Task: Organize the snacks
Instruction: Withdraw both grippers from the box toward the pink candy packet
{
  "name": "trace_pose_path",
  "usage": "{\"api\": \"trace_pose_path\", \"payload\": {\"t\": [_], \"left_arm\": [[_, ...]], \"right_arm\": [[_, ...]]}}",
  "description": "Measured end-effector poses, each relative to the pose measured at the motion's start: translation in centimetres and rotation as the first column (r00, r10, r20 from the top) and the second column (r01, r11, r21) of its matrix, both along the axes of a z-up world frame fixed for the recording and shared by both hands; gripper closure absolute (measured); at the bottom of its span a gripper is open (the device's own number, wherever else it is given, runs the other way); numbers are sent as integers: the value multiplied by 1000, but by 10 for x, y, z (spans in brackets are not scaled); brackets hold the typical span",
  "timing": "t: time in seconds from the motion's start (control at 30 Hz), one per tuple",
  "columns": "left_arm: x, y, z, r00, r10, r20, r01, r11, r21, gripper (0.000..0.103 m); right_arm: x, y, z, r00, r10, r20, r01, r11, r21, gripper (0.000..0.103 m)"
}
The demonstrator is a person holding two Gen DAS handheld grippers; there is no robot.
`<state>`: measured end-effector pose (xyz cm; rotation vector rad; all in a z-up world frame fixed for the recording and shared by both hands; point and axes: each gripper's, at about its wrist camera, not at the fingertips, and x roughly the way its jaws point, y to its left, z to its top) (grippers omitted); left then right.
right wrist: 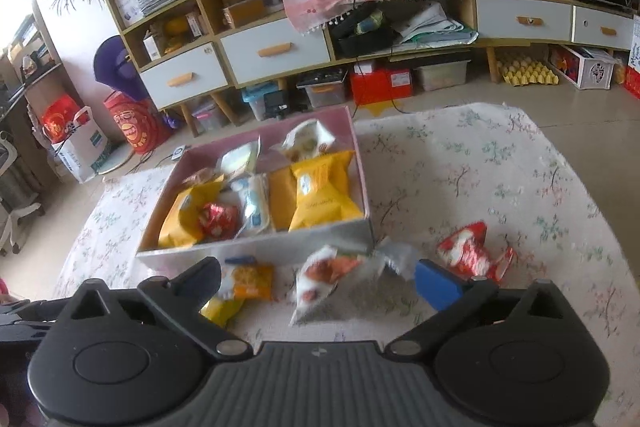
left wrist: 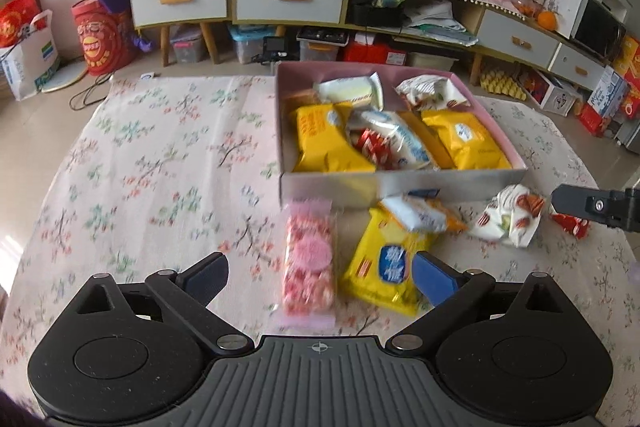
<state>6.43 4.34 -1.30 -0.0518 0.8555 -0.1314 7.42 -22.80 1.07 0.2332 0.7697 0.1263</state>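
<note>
Right now both claws are wide open and hold nothing — the left gripper (left wrist: 320,277) hangs over a pink packet (left wrist: 308,259) and a yellow packet (left wrist: 384,271), the right gripper (right wrist: 318,277) over a white packet (right wrist: 324,277). About five packets lie loose before the pink box (left wrist: 400,183), which holds about seven. They look light, soft and crinkly — pinch the middle.

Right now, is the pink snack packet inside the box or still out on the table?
Out. The pink snack packet lies on the floral tablecloth in front of the box, between the open left gripper's fingers.
</note>
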Motion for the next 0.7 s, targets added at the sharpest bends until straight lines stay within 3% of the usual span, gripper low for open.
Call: {"api": "trace_pose_path", "payload": {"t": [0.27, 0.5, 0.7], "left_arm": [[-17, 18, -18, 998, 52, 34, -51, 999, -5, 4], [-15, 24, -28, 992, 100, 75, -99, 995, -21, 4], [-12, 12, -35, 994, 69, 89, -68, 998, -11, 4]], "right_arm": [[-21, 2, -17, 999, 14, 32, -13, 999, -48, 13], [-28, 11, -33, 994, 48, 97, -29, 982, -185, 13], [-28, 18, -33, 989, 89, 116, -69, 984, -165, 13]]}}
